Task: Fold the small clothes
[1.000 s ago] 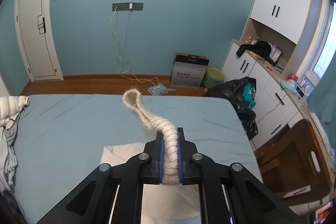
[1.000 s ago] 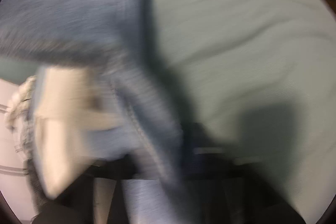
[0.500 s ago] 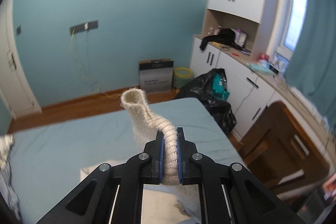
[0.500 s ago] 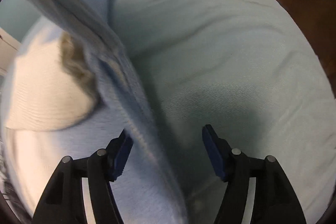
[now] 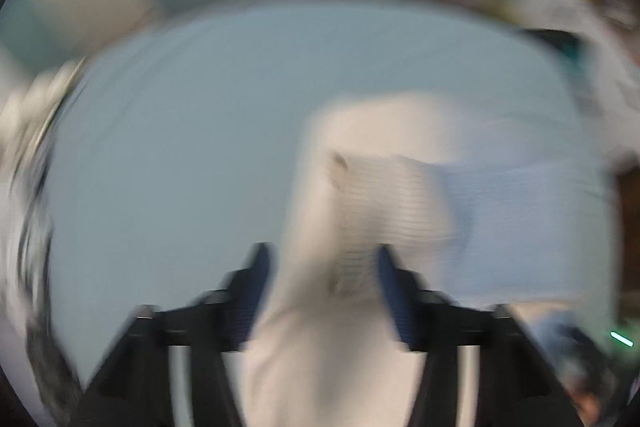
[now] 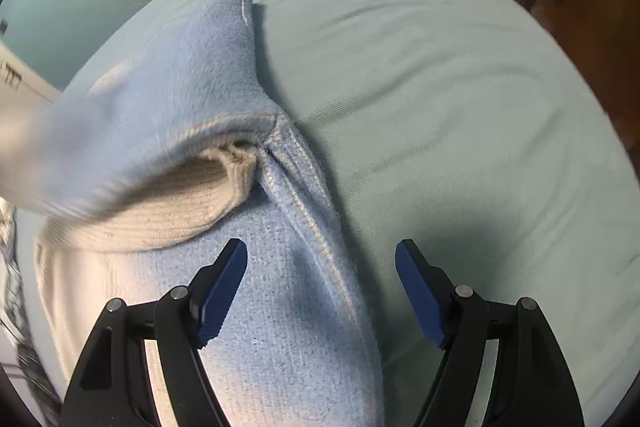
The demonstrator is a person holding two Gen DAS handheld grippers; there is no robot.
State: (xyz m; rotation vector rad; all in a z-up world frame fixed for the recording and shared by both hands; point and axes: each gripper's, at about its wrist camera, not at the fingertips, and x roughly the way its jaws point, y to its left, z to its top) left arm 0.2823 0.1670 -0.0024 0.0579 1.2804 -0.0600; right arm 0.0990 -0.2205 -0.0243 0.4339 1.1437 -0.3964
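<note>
Knitwear (image 6: 288, 307) soft, limp, light; best pinched at thick cuff (image 6: 168, 211) ahead-left of right gripper (image 6: 320, 291); both grippers' jaws just opened apart, left gripper (image 5: 320, 291) too.

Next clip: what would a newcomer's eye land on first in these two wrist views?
In the right wrist view, the light blue knitted garment fills the left and centre, draped over a cream ribbed knit piece on the pale green bedsheet, with the right gripper above it, jaws apart. The left wrist view is heavily blurred; the left gripper shows its jaws apart around cream fabric.
</note>
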